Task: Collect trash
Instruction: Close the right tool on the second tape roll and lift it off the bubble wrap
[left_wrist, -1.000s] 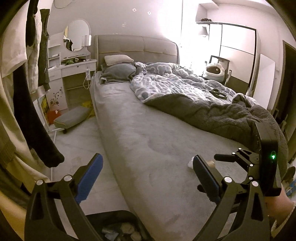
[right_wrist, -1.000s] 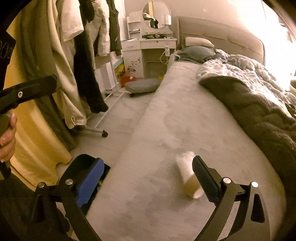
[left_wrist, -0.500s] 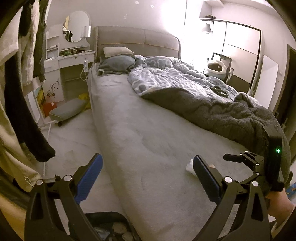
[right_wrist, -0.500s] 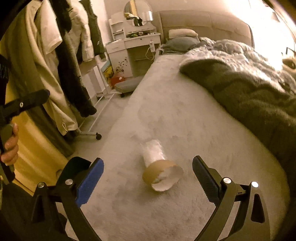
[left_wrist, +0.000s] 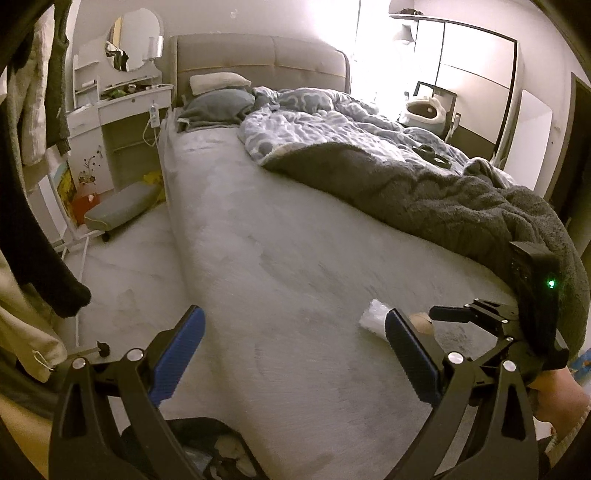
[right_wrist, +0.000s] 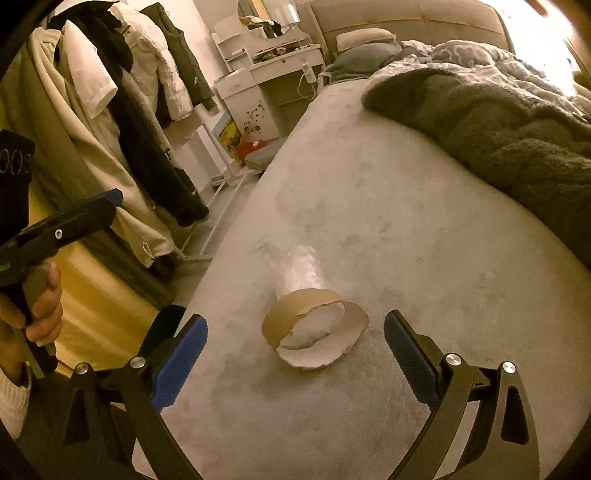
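Note:
A cardboard tube with plastic wrap on it and a torn open end (right_wrist: 303, 314) lies on the grey bed sheet (right_wrist: 406, 229). My right gripper (right_wrist: 295, 354) is open, its blue pads on either side of the tube's torn end, not touching it. In the left wrist view the tube (left_wrist: 376, 319) lies behind my right finger pad, and the right gripper (left_wrist: 491, 314) shows beside it. My left gripper (left_wrist: 291, 354) is open and empty over the bed's edge, above a dark trash bag (left_wrist: 207, 446) holding crumpled scraps.
A dark fuzzy blanket (left_wrist: 461, 206) and patterned duvet (left_wrist: 332, 125) cover the bed's far half. Clothes hang on a rack (right_wrist: 129, 122) left of the bed. A white vanity (left_wrist: 122, 110), a low cushioned stool (left_wrist: 122, 206) and bare floor (left_wrist: 129, 273) lie beyond.
My right gripper has swung right and closed in on the tube, which now sits centred between its pads. My left gripper has drifted forward along the bed's edge.

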